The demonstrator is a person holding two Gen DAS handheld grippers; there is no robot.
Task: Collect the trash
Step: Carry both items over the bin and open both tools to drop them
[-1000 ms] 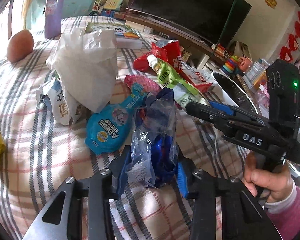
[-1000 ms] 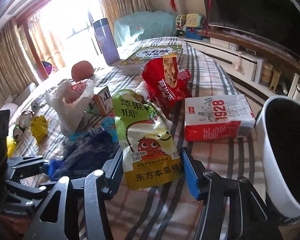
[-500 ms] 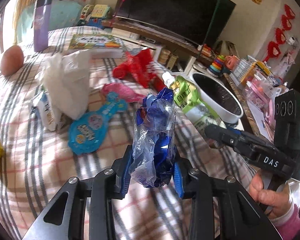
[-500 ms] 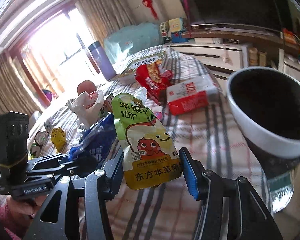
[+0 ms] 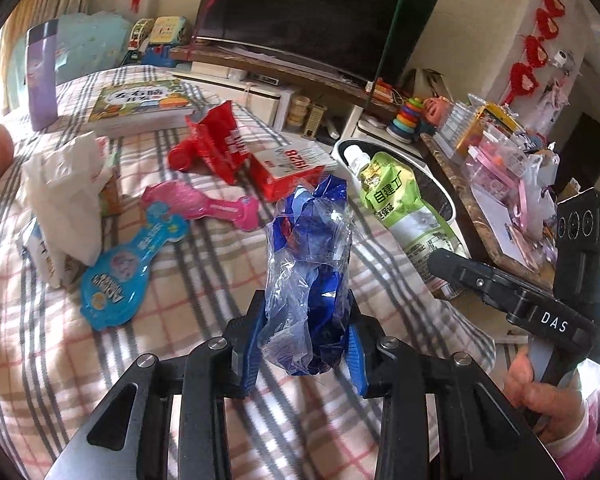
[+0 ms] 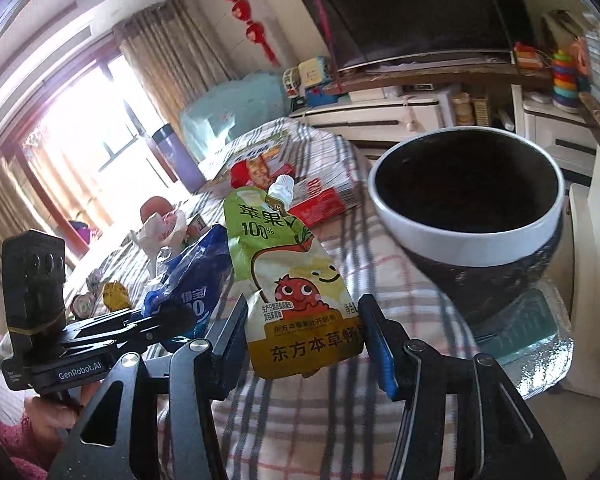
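My left gripper (image 5: 304, 350) is shut on a crumpled blue plastic wrapper (image 5: 310, 272) and holds it above the checked cloth. The wrapper also shows in the right wrist view (image 6: 192, 280). My right gripper (image 6: 304, 346) is shut on a green juice pouch (image 6: 296, 280) with a white cap, held up to the left of the black waste bin (image 6: 472, 216) with a white rim. The pouch (image 5: 400, 216) and the bin's rim (image 5: 440, 196) show in the left wrist view, right of the wrapper.
On the checked cloth (image 5: 180, 280) lie a white plastic bag (image 5: 68, 200), a blue pouch (image 5: 124, 276), a pink pouch (image 5: 204, 204), a red snack bag (image 5: 216, 144), a red-white box (image 5: 292, 164), a book (image 5: 140, 104) and a purple bottle (image 5: 40, 76). A cluttered side table (image 5: 508, 184) stands right.
Both grippers have lifted their items off the cloth and swung right toward the bin. The bin now looms larger in the right wrist view.
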